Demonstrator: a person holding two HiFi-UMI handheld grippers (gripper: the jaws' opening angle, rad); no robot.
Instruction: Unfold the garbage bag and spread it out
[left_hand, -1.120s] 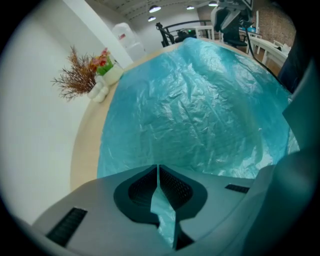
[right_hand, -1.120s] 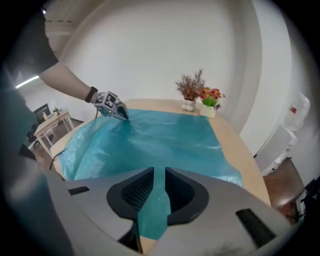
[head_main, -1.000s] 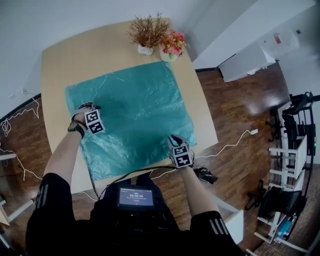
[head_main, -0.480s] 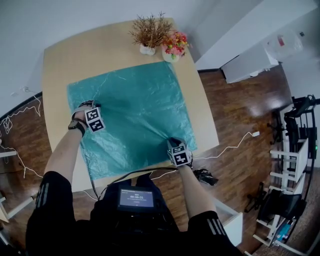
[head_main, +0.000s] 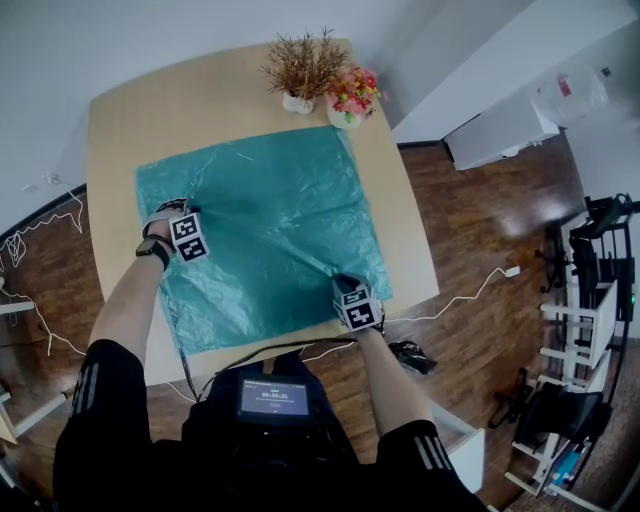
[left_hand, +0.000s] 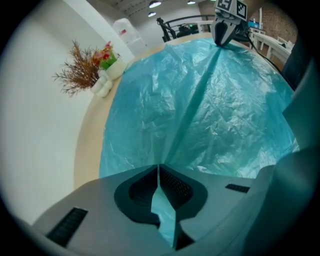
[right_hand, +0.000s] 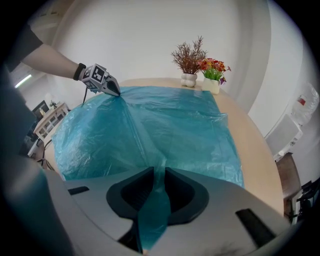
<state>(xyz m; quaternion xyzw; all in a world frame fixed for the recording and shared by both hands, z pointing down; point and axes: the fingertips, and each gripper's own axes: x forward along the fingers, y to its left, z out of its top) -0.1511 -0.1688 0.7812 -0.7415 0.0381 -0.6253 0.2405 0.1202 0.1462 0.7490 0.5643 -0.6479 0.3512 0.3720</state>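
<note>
A teal garbage bag lies spread over most of the light wooden table. My left gripper is at the bag's left edge, and in the left gripper view it is shut on a thin fold of the film. My right gripper is at the near right corner. There it is shut on a bunched strip of the bag. A raised crease runs across the film from one gripper to the other. The bag's surface is wrinkled.
Two small potted plants stand at the table's far edge, just beyond the bag. White cables and a dark object lie on the wooden floor to the right. A white cabinet and a rack stand further right.
My right gripper has sunk a little toward the table with the bag's near corner in it. The left gripper has stayed in place on the left edge.
</note>
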